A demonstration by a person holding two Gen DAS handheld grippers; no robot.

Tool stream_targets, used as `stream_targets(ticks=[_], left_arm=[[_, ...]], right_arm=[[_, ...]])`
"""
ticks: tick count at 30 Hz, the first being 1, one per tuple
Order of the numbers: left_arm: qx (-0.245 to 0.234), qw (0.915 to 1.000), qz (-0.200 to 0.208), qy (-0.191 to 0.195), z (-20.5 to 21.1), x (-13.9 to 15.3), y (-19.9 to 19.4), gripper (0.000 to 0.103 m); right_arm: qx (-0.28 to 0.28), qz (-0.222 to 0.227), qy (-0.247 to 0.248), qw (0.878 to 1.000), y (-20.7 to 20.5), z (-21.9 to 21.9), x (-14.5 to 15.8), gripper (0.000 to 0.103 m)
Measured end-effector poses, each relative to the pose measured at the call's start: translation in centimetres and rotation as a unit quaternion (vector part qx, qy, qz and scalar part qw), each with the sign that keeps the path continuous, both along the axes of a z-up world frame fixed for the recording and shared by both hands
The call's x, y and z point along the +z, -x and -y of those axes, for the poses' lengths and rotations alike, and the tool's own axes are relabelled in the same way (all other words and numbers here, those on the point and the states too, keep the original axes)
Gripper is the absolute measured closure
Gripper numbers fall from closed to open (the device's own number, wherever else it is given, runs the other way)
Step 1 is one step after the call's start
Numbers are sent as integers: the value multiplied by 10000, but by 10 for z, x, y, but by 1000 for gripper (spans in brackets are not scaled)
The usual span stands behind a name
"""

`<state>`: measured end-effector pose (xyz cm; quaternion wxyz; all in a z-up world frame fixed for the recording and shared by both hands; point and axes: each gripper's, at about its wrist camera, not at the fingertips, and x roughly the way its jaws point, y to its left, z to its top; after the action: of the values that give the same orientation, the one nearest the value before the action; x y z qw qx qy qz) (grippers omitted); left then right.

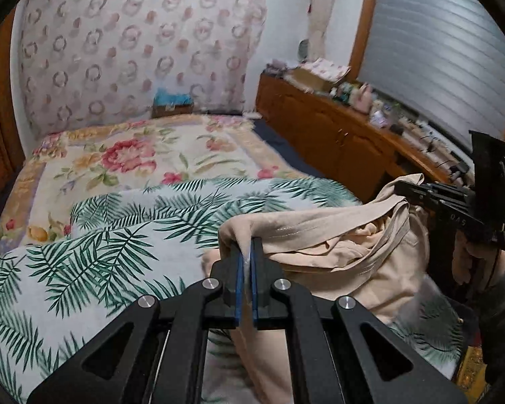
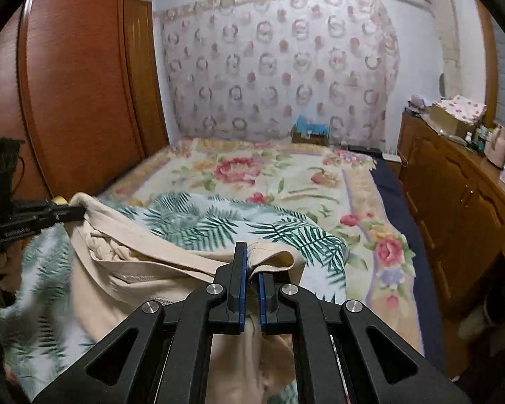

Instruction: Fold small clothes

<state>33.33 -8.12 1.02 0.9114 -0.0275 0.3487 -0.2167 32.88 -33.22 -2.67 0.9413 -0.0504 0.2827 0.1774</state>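
A beige small garment [image 1: 346, 252] hangs between my two grippers above the palm-leaf blanket [image 1: 94, 262] on the bed. My left gripper [image 1: 248, 252] is shut on one corner of its waistband. My right gripper [image 2: 250, 262] is shut on the other corner of the garment [image 2: 151, 269]. In the left wrist view the right gripper [image 1: 404, 188] shows at the right, pinching the band. In the right wrist view the left gripper [image 2: 74, 210] shows at the left, pinching the band. The band stretches between them and the rest of the cloth sags below.
The bed carries a floral blanket [image 2: 286, 175] beyond the palm-leaf blanket [image 2: 219, 222]. A wooden wardrobe [image 2: 77, 84] stands left of the bed. A wooden dresser [image 2: 461, 195] with several small items runs along the right. A small box [image 2: 309, 133] sits at the headboard.
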Motion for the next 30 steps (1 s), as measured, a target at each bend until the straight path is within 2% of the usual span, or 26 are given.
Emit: stream_targets(ticks=[3,5,6,7,8,9,11,12,13,17,22,25,28,30], left_arm=[[172,9998,-19,-74,-4,-7,-12,99],[196,9998,71,-75,-8,-5,-12,98],[193,9997,126,-101,-9,-4,-10,88],[173,9996,174,-112,-10,-3,-8,71],[102,9997,225,-82,-10,-2,-4,62],[19,9997,224,-65,-9,-2,-2,54],[-143,9997,141,-101,-5,-7,6,41],[-200,9997,105,-87,-4,-9,8,31],[-272,9996,56,-83,-2,-13,11,27],[-610,9972,-221,-377,17,-35,21,26],[-611,9953,-424,-626,34,-49,4,26],[-493,9951,-469,-719,40,-52,-19,26],[-297,9960,-378,-748,37,-50,-39,26],[56,9957,-288,-882,31,-50,-51,26]], right_arm=[[-99,-232,74,9997,-28,-9,-7,98],[-170,-230,86,9996,-37,-12,0,98],[-125,-238,24,9996,-39,-12,1,96],[-84,-252,-26,9996,-45,-10,5,88],[-126,-223,-5,9997,-42,-9,8,78],[-179,-159,30,9997,-38,-7,13,73],[-200,-32,14,9998,-24,-2,19,50],[-186,-15,4,9998,-19,0,21,45],[-186,0,26,9998,-16,1,20,39],[3,-112,282,9995,-4,2,5,38],[175,-828,670,9942,-22,-11,-22,37],[190,-991,578,9932,-45,-12,-28,38],[167,-965,390,9944,-67,-9,-22,38],[183,-1074,247,9937,-83,-6,-22,51]])
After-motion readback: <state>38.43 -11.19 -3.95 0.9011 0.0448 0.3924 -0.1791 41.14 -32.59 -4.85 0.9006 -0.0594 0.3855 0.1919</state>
